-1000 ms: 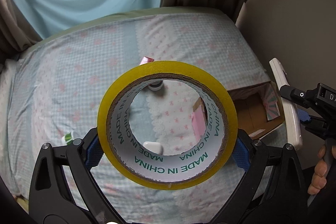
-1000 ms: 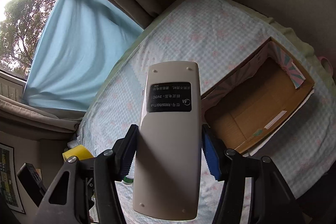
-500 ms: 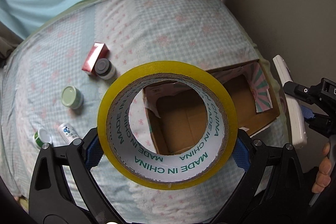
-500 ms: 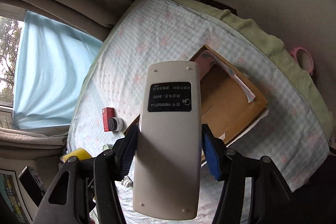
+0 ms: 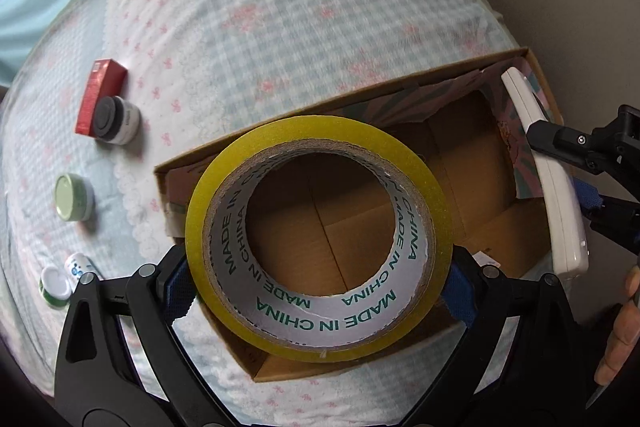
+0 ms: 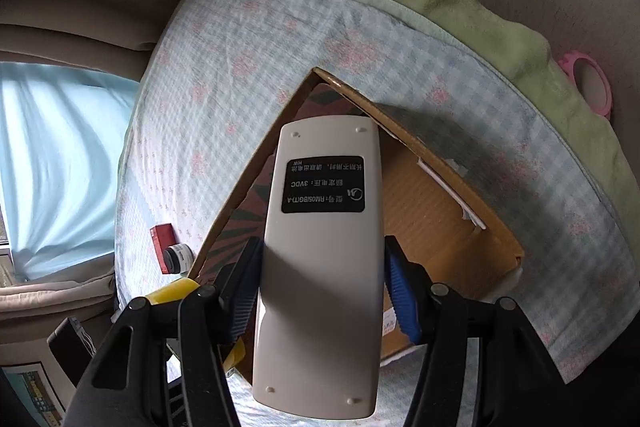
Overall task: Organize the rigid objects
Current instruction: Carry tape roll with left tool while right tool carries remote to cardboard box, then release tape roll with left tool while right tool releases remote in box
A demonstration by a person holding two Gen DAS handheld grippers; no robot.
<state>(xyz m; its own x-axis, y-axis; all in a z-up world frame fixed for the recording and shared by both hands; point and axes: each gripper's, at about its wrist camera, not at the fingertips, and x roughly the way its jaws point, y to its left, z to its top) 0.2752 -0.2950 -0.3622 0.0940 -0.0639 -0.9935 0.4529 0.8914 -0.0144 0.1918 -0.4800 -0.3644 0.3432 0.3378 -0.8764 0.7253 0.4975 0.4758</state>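
My left gripper (image 5: 318, 287) is shut on a yellow tape roll (image 5: 320, 339), whose card core reads MADE IN CHINA; it hangs straight over the open cardboard box (image 5: 360, 99) on the bed. My right gripper (image 6: 324, 291) is shut on a white remote control (image 6: 320, 267), back side up with a black label, slanting down over the same box (image 6: 448, 227). In the left wrist view the remote (image 5: 552, 195) and the right gripper (image 5: 580, 163) sit over the box's right end. The tape roll's yellow edge (image 6: 172, 293) shows at lower left in the right wrist view.
Left of the box lie a red carton (image 5: 100, 95), a dark-lidded white jar (image 5: 118, 121), a green-lidded jar (image 5: 74, 197) and small white bottles (image 5: 64, 277). A checked sheet (image 5: 280, 7) covers the bed. A green blanket (image 6: 480, 19) and pink ring (image 6: 592, 87) lie by the wall.
Both grippers have come down and across toward the box, which now looks much larger beneath them. The tape roll and remote stay gripped as before.
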